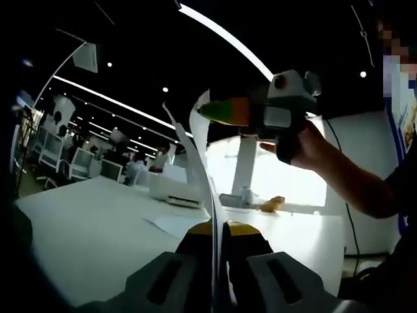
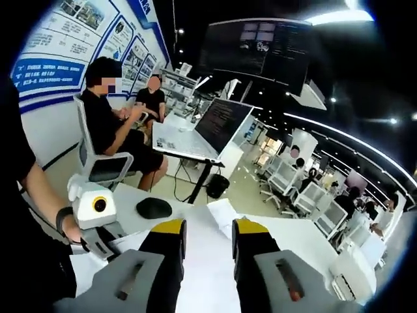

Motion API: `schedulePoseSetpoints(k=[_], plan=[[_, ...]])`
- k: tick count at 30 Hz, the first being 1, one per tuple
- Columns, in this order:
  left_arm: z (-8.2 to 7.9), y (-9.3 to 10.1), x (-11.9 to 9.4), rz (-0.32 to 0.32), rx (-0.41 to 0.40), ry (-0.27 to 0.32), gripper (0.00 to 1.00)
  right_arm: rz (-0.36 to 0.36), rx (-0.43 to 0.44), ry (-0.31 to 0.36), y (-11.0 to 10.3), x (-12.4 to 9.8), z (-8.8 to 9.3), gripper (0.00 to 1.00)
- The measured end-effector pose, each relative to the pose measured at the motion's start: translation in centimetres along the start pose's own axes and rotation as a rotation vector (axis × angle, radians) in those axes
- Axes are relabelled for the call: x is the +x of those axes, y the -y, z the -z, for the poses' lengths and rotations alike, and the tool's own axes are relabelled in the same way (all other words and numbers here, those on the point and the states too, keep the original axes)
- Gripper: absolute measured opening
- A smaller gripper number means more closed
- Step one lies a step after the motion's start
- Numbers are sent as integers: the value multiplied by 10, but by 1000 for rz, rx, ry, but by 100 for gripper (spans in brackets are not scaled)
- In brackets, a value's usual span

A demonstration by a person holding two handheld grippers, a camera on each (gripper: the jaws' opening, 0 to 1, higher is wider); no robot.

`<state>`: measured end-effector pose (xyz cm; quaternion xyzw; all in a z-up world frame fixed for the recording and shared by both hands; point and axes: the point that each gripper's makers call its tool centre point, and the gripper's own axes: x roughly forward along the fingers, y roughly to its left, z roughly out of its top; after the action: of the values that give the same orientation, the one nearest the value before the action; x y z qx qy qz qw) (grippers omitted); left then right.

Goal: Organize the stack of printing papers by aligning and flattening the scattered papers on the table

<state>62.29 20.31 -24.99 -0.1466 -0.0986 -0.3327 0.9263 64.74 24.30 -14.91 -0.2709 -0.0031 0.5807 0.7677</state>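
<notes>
In the left gripper view the left gripper (image 1: 218, 229) is clenched on the papers (image 1: 199, 140): its two yellow-tipped jaws press from both sides on the thin white sheets, which are seen edge-on and rise in a curve from the jaws up to the middle of the view. The right gripper (image 1: 212, 111) comes in from the right, held by a hand (image 1: 313, 145), and its green and orange tip touches the top edge of the same papers. Under them lies the white bench (image 1: 85, 228), and one more loose sheet (image 1: 176, 225) lies flat on it just beside the left jaws. Farther on the bench stands a white printer (image 1: 174, 190), and a small orange thing (image 1: 273, 204) lies near the right side (it is too blurred to say what it is). In the right gripper view the two jaws of the right gripper (image 2: 208, 228) stand with the white paper (image 2: 225, 218) between and behind them; I cannot tell if they grasp it or are released, because the gap between the tips looks open and the sheet fills it. The left gripper (image 2: 98, 208) shows at the lower left. A dark mouse (image 2: 154, 208) lies on the bench beyond it. Behind, two people (image 2: 117, 124) sit at a desk with a laptop (image 2: 221, 124).
</notes>
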Motion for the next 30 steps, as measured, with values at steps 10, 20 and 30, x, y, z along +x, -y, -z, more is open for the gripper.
schedulePoseSetpoints(k=[10, 20, 30], plan=[[0, 0, 0, 0, 1, 3, 6, 45, -28, -20, 8, 1, 14, 58], [1, 1, -1, 7, -1, 0, 6, 77, 66, 20, 20, -5, 17, 82], [0, 2, -2, 3, 3, 4, 6, 102, 106, 17, 25, -10, 19, 90]])
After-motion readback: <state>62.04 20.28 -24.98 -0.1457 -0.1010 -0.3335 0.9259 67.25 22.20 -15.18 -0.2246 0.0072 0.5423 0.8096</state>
